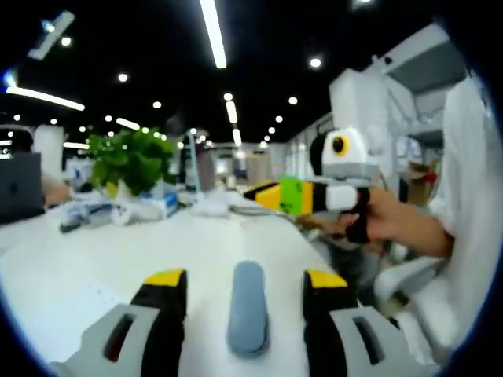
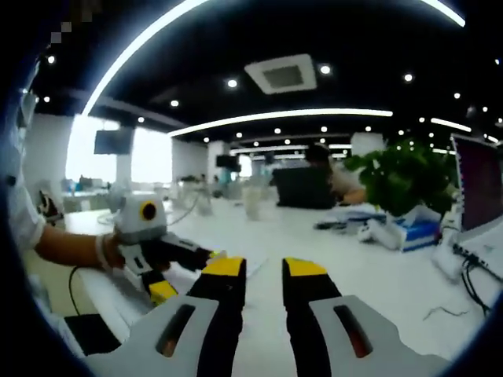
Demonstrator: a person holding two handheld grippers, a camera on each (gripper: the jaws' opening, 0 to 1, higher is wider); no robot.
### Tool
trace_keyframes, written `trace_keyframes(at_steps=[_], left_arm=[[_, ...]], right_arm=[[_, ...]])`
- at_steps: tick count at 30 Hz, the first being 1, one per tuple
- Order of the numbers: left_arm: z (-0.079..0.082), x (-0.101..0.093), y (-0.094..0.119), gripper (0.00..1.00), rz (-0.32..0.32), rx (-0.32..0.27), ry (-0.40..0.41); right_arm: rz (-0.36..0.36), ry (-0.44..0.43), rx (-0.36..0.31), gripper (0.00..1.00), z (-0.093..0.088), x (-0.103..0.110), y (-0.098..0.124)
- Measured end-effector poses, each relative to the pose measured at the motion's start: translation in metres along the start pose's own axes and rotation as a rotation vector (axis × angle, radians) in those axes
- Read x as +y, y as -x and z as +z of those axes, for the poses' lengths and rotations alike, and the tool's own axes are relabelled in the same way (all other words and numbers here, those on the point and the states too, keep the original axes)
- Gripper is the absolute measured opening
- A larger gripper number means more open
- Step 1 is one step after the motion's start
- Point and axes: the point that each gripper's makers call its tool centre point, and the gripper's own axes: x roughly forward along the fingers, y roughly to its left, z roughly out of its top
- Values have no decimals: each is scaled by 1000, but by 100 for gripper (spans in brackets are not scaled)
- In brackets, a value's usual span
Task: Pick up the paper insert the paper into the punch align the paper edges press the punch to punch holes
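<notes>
Right now the punch (image 1: 248, 308) lies on the white table (image 1: 94, 259), a grey-blue rounded bar sitting squarely between your left gripper (image 1: 245, 281)'s yellow-tipped jaws, close to the table's near edge. Those jaws stand wide apart, one on each side of the punch, neither visibly touching it. I cannot make out any paper from here.

Your right gripper (image 2: 264, 267) in its own view hovers over the table with its jaws spread a little, a narrow gap between them and nothing held. From the left gripper view you can see it off the table's right edge, gripped in your hand (image 1: 385, 216), its yellow and green jaws pointing across towards the table's far side.

Further back, towards the far left corner, a leafy green plant (image 1: 130, 161) stands beside a blue tissue box (image 1: 161, 203). At the table's left edge a dark laptop screen (image 1: 20, 187) is up.
</notes>
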Motion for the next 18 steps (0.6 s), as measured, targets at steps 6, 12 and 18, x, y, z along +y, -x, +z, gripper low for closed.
trace_keyframes(at_steps=[6,12,18], left_arm=[[28,18,32,59,96,-42,-11],[10,35,83,60,222,36,-29],[-42,38,113,61,286,183,-10]], right_arm=[[19,20,7,23,-8,-10,15],[76,28,35,28,-21,-15,20],[108,27,68,30,-31,-14,20]])
